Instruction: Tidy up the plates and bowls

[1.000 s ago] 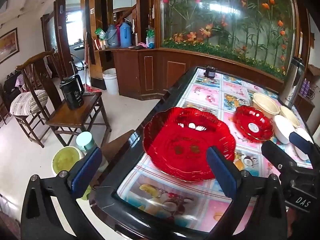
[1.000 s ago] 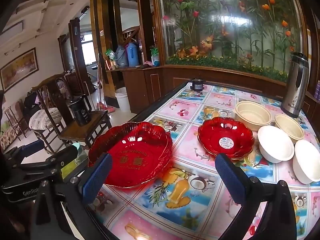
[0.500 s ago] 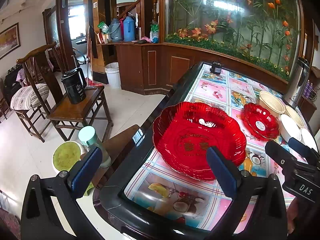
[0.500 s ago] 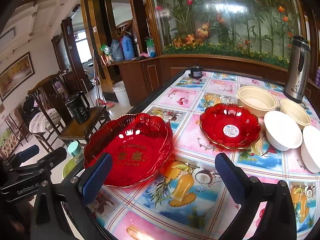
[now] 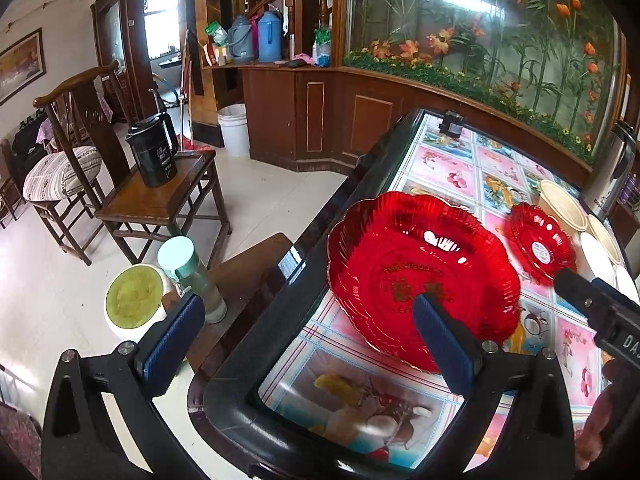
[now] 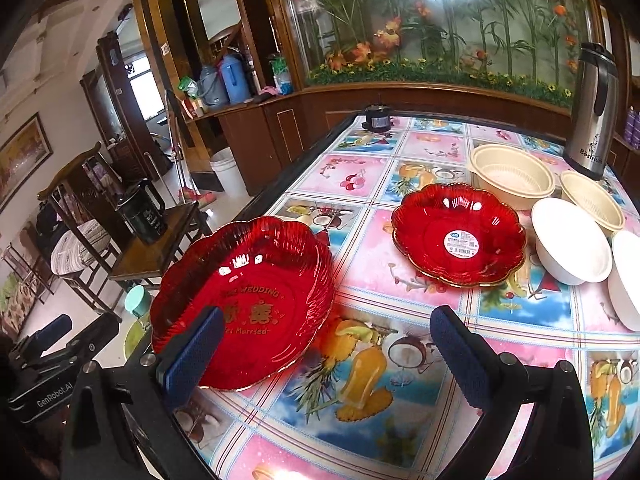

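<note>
While the tabletop (image 6: pixel 400 168) with its fruit-print cover fills most of both views, its near end is cut off by the frame, so I can't see the whole thing. Big red plate (image 6: pixel 244 304) sits right at the left edge, near the front corner, and its rim looks like it pokes slightly past the edge. It has gold lettering, only partly readable. Smaller red plate (image 6: pixel 458 234) sits further in, toward the middle, with a white sticker at its centre. Along the right edge: two cream bowls (image 6: pixel 512 180) and two white bowls (image 6: pixel 572 246), the outermost white one cut off by the frame. Steel thermos (image 6: pixel 592 104) stands behind them at the far right corner.

Left gripper (image 5: pixel 308 344) has its fingers (image 5: pixel 440 344) spread wide, holding nothing, straddling the front left corner; one finger overlaps the big plate in view, touching or not I can't tell. Right gripper (image 6: pixel 324 356) is also wide open and empty, hovering over the cover beside the big plate.
</note>
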The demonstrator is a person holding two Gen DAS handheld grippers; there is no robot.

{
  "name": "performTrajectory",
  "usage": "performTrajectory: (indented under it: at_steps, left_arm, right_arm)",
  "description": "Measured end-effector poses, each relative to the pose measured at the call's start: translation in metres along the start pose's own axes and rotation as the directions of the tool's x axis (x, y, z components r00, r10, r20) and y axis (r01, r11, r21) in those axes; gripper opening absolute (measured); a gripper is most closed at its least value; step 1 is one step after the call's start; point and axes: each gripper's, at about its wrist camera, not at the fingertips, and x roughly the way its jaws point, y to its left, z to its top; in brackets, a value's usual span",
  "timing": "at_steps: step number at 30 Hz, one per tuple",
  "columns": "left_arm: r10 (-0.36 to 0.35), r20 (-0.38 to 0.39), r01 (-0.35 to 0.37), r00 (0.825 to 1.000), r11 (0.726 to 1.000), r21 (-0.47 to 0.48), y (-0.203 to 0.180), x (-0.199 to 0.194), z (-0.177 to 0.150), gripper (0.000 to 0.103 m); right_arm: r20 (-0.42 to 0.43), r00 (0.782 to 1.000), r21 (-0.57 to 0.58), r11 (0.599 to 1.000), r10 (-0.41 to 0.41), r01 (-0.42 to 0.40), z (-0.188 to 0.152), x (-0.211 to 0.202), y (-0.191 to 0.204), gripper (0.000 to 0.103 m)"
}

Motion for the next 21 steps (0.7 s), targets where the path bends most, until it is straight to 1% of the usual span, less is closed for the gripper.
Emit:
performTrajectory:
  at_steps: [2,6,11,14,17,21]
  left_arm:
    - [0.000,-0.025,0.000,1.000,1.000,-0.004,0.002,0.010,0.004,0.103]
    - [-0.023,-0.094,0.020,0.995,0.999,-0.026,0.007,0.028,0.009,0.103]
    - [-0.033,-0.147,0.026,0.989,0.999,-0.046,0.006,0.046,0.015,0.103]
    - [-0.028,-0.179,0.022,0.983,0.999,-0.036,0.001,0.056,0.013,0.103]
    - [-0.024,-0.205,0.021,0.978,1.000,-0.020,-0.003,0.064,0.010,0.103]
    - [-0.015,-0.227,0.019,0.974,1.000,0.014,-0.011,0.071,0.006,0.103]
  right_arm:
    - [-0.015,1.000,0.008,1.000,0.001,0.000,0.004,0.006,0.000,0.102]
    - [-0.047,0.999,0.034,0.999,-0.009,0.011,0.009,0.016,-0.003,0.102]
    - [-0.104,0.995,0.100,0.995,0.002,0.008,0.011,0.035,-0.014,0.101]
    - [-0.130,0.992,0.106,0.994,-0.009,0.022,0.010,0.046,-0.014,0.102]
    - [-0.175,0.984,0.103,0.993,-0.032,0.051,0.006,0.061,-0.012,0.101]
    - [-0.221,0.975,0.114,0.991,-0.041,0.067,0.003,0.076,-0.012,0.097]
